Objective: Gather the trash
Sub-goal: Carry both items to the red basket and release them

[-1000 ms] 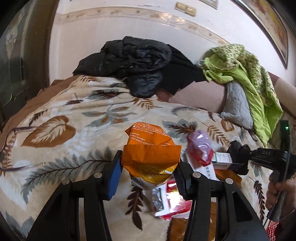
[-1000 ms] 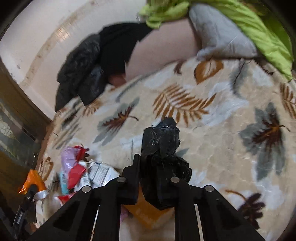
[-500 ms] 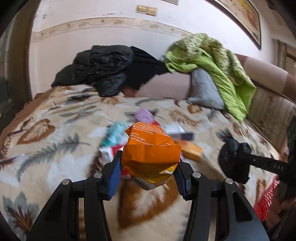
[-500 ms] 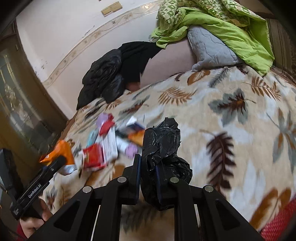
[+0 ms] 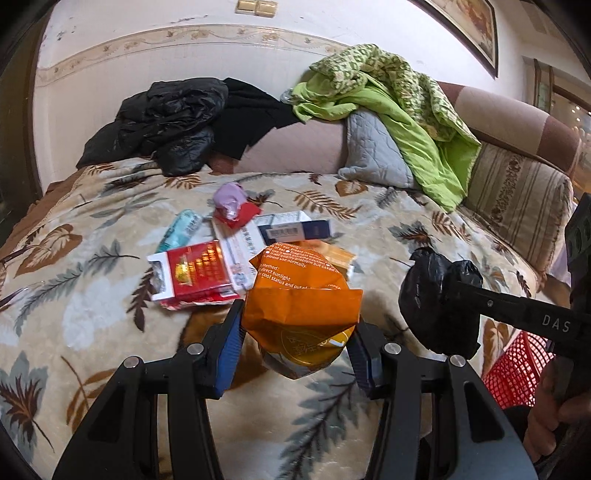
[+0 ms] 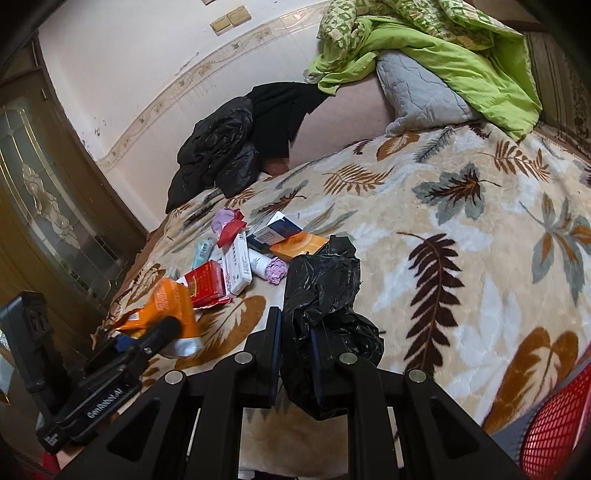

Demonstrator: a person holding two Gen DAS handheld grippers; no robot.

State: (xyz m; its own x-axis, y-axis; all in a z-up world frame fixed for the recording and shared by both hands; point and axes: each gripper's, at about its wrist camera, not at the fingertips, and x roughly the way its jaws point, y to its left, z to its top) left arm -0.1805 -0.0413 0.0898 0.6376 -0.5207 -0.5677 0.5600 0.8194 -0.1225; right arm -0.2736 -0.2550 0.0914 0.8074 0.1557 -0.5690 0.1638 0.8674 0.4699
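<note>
orange packet: "direct sunlight" | left claw: "GenRobot.AI" | right claw: "DAS"

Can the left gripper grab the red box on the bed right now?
Probably not yet. The left gripper is already shut on the orange snack bag, so its jaws are full. The red box lies uncovered on the blanket, with nothing blocking it.

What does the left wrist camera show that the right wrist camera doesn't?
Only the left wrist view shows the framed picture on the wall. Only the right wrist view shows the glass-panelled door and the white bottle. Both show the orange packet in the left gripper, the black bag in the right gripper, and the red basket.
</note>
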